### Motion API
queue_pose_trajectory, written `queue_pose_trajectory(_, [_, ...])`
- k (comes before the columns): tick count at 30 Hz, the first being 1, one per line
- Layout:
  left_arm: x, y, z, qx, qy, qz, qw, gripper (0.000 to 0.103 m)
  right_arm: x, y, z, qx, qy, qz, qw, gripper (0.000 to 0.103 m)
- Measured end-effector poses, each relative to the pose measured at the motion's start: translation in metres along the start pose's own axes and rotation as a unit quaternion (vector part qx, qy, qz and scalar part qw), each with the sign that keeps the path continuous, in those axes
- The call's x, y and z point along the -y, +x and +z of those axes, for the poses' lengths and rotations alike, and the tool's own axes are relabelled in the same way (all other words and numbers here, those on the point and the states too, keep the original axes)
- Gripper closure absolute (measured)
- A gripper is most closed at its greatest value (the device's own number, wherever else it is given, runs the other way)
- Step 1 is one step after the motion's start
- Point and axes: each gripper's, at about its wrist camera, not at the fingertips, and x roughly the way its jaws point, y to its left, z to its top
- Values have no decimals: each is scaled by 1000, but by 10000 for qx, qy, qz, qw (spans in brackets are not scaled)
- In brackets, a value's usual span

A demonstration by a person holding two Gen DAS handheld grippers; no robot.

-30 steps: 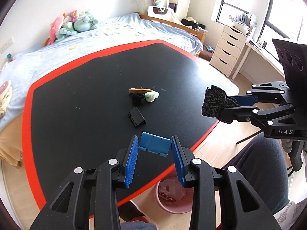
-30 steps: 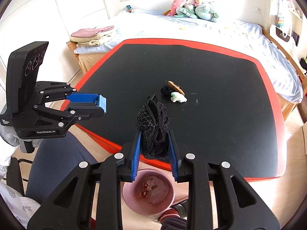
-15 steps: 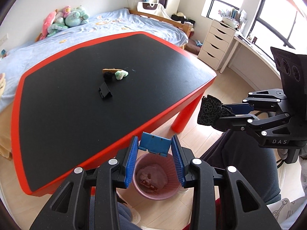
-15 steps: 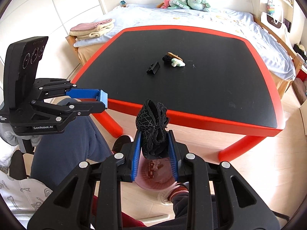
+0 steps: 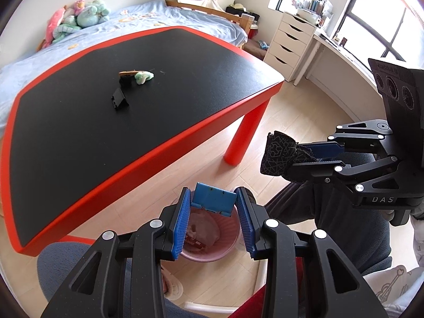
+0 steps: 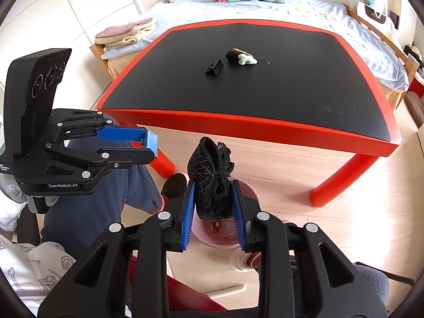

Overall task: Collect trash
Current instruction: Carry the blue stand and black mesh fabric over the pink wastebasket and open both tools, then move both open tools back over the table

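Observation:
My left gripper (image 5: 213, 198) is shut on a flat blue plastic piece (image 5: 213, 198) and holds it above the pink waste bin (image 5: 212, 254) on the floor. My right gripper (image 6: 214, 193) is shut on a crumpled black patterned cloth (image 6: 209, 169), also above the bin (image 6: 220, 241). The right gripper with the cloth (image 5: 278, 156) shows at the right of the left wrist view. On the black table top lie a small black part (image 5: 119, 100), a dark lump (image 5: 126, 81), a pale green scrap (image 5: 143, 76) and a brown strip (image 5: 129, 72).
The red-edged table (image 5: 164, 143) stands on red legs (image 5: 243, 137) over a wooden floor. A bed with plush toys (image 5: 76, 21) is behind it. A white drawer unit (image 5: 291, 42) stands at the right. The person's knees (image 6: 92, 185) are close to the bin.
Both grippers have drawn back off the table edge and lowered, carrying the blue piece and the black cloth, and now hang over the pink bin.

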Motion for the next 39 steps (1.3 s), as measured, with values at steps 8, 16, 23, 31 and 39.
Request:
queue_pose_trajectory(8, [5,3,3,-15,46,-101,9999,67,-1,0,-3,41,118,158,9998,72])
queue_pose_trajectory(16, [6,0,6,170,-100,75,9998,12,12,-5,-5,199,342,-160,9991,7])
queue_pose_trajectory(23, [-1,-9,3,219,-293,270,9990,8,13,-2,-5,137,432,-140,9989,3])
queue_pose_trajectory(31, [-11,-22,3,297,-464,379,9978,8,6,-6,7,214,363,-82,9991,3])
queue_pose_trajectory(39, [-28,-31,13,398,-603,504,9961,8,6,-12,26,303,289,-60,9991,3])
